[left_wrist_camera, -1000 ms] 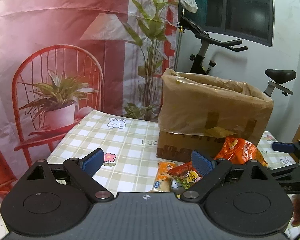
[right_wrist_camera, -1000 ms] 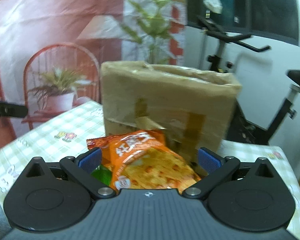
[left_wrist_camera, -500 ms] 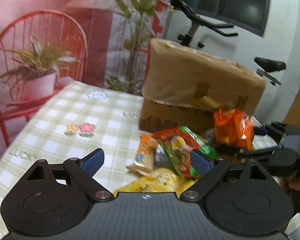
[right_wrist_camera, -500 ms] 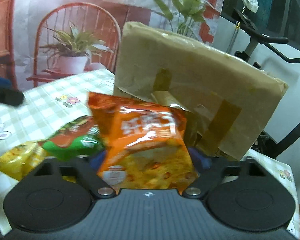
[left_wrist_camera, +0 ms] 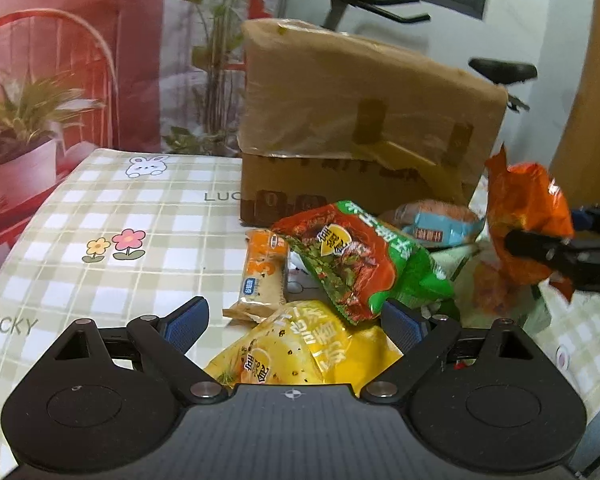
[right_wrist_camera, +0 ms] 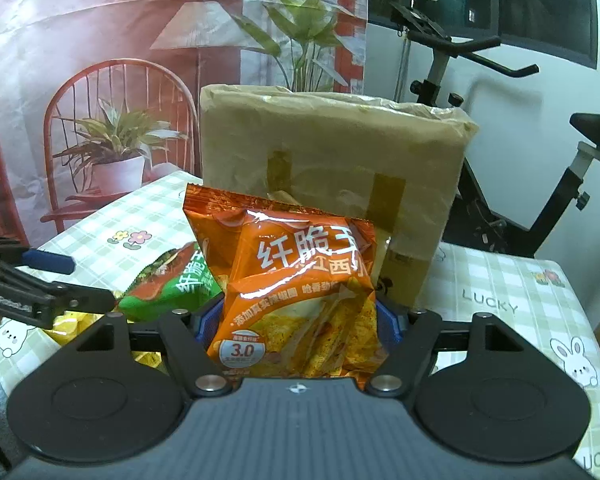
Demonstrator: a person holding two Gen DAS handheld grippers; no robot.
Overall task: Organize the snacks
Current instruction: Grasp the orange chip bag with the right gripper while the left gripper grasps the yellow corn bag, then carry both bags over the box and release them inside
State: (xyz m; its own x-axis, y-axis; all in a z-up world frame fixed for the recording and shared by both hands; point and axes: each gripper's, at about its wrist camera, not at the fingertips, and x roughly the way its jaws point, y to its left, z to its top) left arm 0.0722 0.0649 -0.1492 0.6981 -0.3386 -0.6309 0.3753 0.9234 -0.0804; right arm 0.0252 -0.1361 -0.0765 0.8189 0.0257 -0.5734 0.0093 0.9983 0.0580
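Right gripper (right_wrist_camera: pixel 298 320): clamped on an orange chip bag (right_wrist_camera: pixel 300 288) after a further closing of the jaws, blue pads pressed into both its sides, bag upright in front of the taped cardboard box (right_wrist_camera: pixel 332 172). Left gripper (left_wrist_camera: pixel 296 322): jaws wide apart, nothing gripped, poised over a yellow snack bag (left_wrist_camera: pixel 300 352) on the checked tablecloth (left_wrist_camera: pixel 132 248). Just beyond, a red-and-green bag (left_wrist_camera: pixel 356 260) overlapping the yellow one, a small orange packet (left_wrist_camera: pixel 262 276) beside it, a blue-and-orange packet (left_wrist_camera: pixel 440 224) near the box's foot.
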